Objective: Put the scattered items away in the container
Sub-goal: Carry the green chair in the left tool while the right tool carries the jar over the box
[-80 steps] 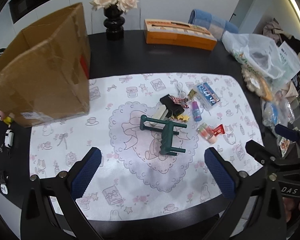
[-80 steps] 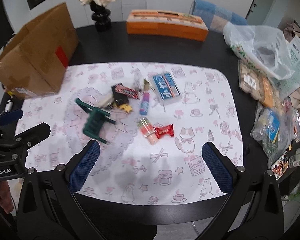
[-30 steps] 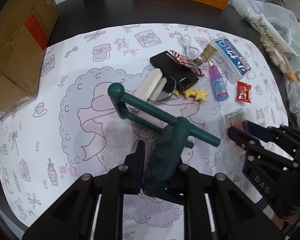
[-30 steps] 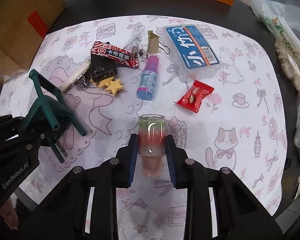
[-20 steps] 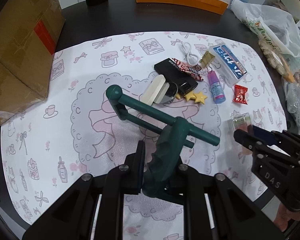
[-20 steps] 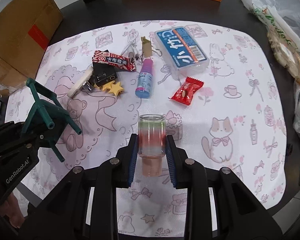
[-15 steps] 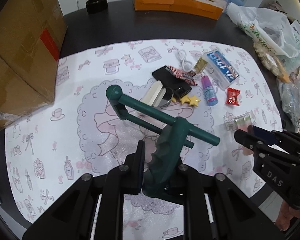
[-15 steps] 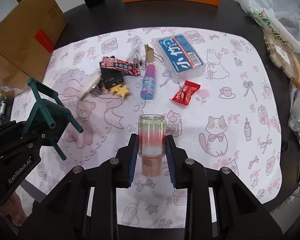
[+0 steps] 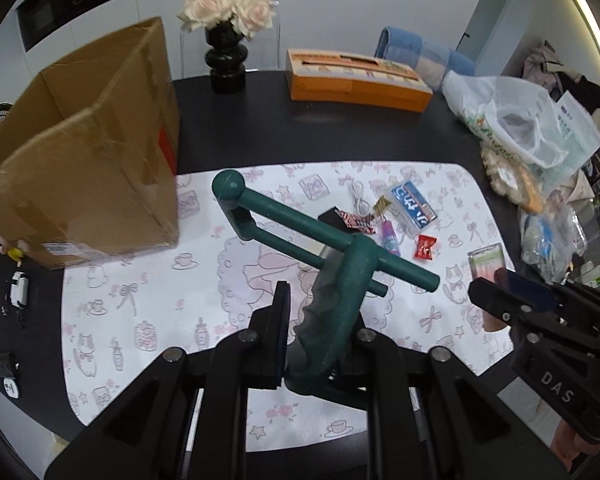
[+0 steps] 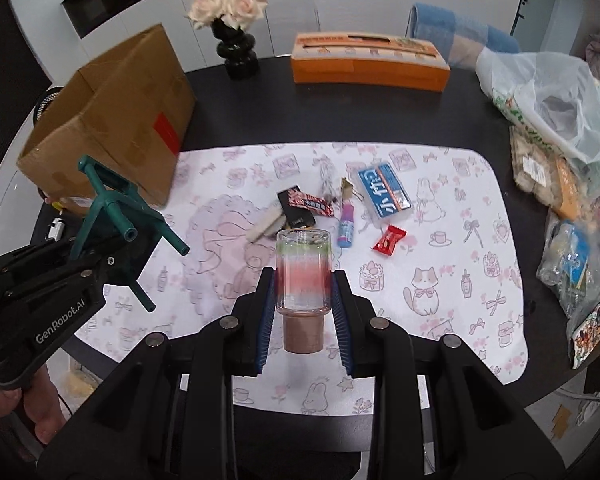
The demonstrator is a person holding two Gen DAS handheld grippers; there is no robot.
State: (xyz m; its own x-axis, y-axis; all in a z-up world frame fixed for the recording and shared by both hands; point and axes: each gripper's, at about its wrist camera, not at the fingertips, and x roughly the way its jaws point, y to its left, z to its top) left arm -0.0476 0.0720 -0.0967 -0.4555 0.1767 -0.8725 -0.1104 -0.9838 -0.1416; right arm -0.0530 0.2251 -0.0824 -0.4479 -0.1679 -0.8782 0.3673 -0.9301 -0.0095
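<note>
Left wrist: box interior hidden

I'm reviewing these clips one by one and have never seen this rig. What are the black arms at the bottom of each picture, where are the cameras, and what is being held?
There is no robot here. A person carries a two-finger hand-held gripper in each hand, and each has a fisheye camera looking along its fingers. In the left view, the left hand-held gripper is shut on a dark green plastic tool. In the right view, the right hand-held gripper is shut on a small clear jar with coloured layers. Each gripper also shows at the edge of the other's picture. On the patterned mat lie a red candy, a blue packet and a purple tube. The open cardboard box stands at the left.
</note>
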